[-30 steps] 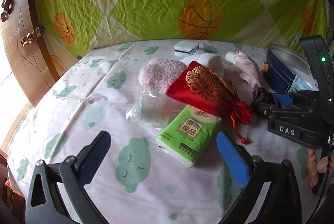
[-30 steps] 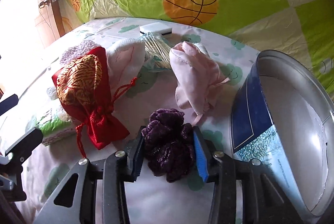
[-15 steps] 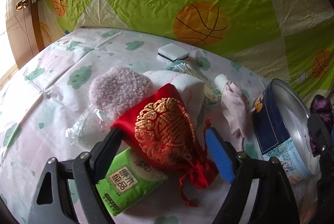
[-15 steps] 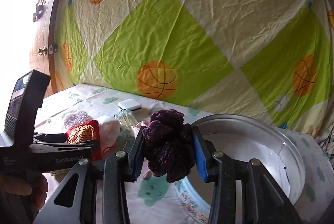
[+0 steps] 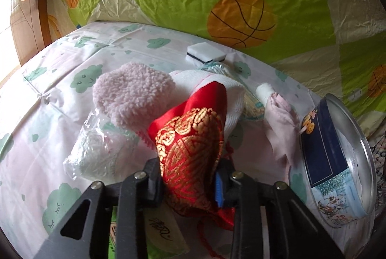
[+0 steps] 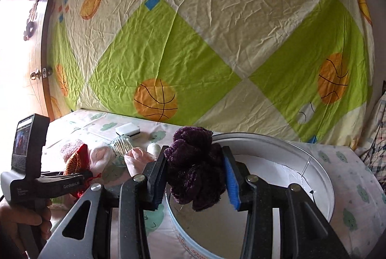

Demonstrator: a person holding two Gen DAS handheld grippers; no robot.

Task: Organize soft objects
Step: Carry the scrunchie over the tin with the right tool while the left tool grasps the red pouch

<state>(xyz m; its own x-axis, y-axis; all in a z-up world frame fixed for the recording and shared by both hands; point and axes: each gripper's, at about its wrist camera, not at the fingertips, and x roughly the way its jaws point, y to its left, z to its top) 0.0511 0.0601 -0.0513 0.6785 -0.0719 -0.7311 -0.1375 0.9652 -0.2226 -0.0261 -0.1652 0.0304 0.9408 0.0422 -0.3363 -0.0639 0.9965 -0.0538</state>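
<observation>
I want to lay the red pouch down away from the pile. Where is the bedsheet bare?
Bare sheet lies left of the fluffy pink piece and the clear plastic bag, reaching to the near left edge. It is crowded from the red pouch in the left gripper across to the round tin.

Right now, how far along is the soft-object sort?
Done: nothing shows in the round tin yet. In hand: right gripper holds the purple scrunchie over it; left gripper has just closed on the red pouch. Left: pink fleece piece, white towel, pink cloth.
</observation>
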